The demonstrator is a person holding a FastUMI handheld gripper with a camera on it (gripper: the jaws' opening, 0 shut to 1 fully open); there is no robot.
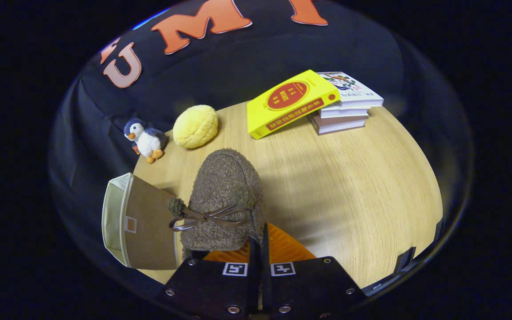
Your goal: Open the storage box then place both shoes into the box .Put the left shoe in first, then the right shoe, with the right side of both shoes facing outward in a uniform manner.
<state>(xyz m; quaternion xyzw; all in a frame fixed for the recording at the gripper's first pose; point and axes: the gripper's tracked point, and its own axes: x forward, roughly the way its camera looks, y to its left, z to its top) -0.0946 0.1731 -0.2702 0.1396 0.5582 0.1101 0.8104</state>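
Gripper view, tool (259, 249) pinched shut on brown shoe (225, 200), storage box (142, 226) beside, open tabletop (362, 191) opposite.

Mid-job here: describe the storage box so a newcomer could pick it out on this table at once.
On the wooden table, look beside the fuzzy brown shoe held in the gripper. The storage box stands there below the toy penguin: tan fabric, pale lining, the only open-topped container.

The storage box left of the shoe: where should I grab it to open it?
Probably the storage box's pale lid edge, coming from its open left side; that thin rim suits two fingers. First free the gripper, whose fingers are shut on the brown shoe's heel.
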